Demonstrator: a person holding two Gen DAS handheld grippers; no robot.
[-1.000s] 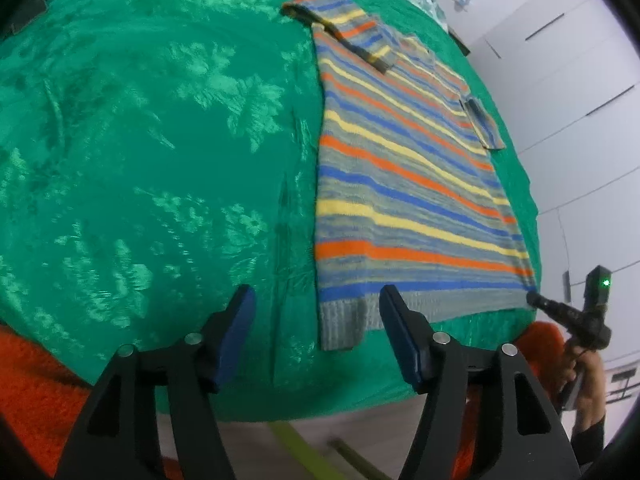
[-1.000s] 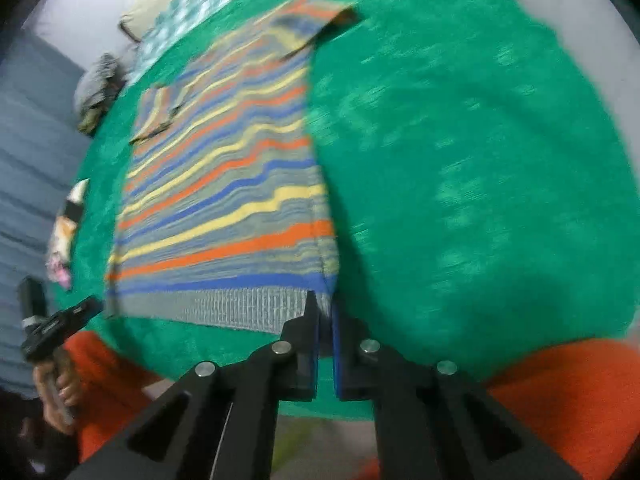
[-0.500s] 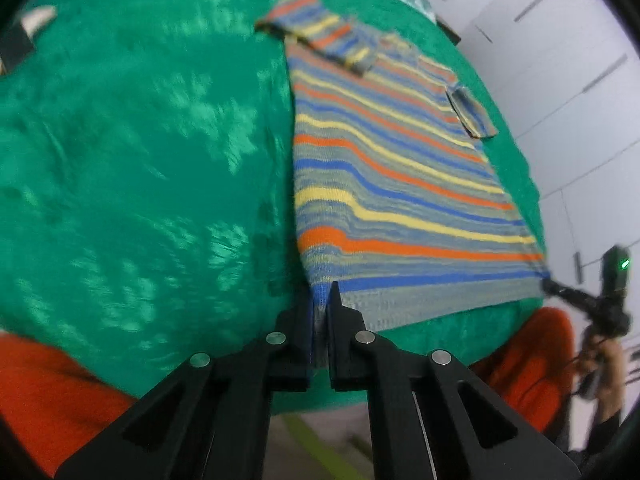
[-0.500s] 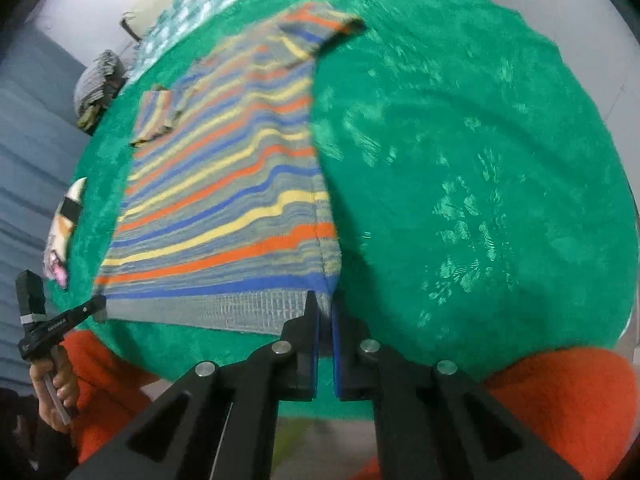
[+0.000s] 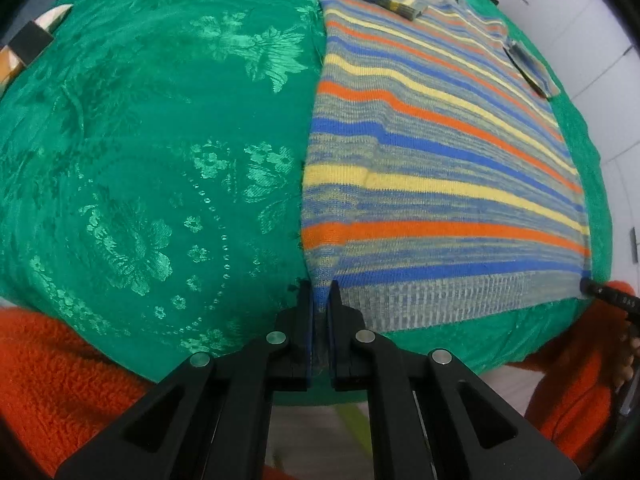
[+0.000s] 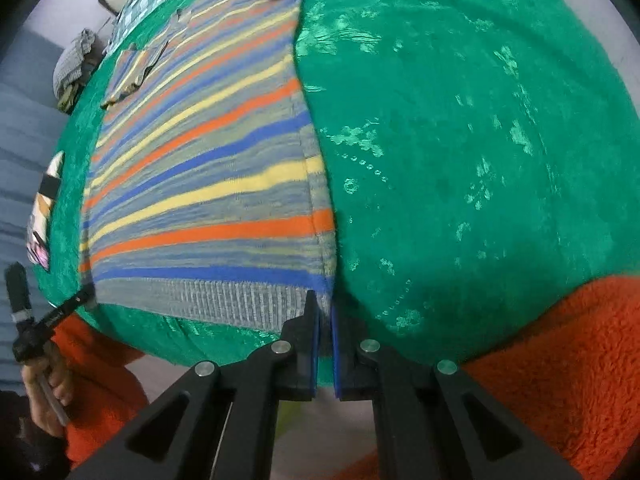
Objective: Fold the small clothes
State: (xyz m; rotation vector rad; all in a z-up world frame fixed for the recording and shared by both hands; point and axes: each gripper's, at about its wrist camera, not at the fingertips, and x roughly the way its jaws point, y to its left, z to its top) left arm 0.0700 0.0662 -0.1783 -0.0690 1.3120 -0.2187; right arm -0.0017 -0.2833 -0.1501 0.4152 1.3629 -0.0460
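Nearest, the left gripper (image 5: 320,292) pinches one bottom corner of the striped knitted sweater (image 5: 440,168), its ribbed hem lost between the blue pads. The right gripper (image 6: 325,300) clamps the other hem corner, the cloth there hardly discernible. The sweater lies flat on the green floral bedspread (image 5: 160,140). Orange fleece sleeves (image 6: 560,360) fill the near corners. Beyond the sweater's collar, a grey bundle (image 6: 72,68) sits blurred.
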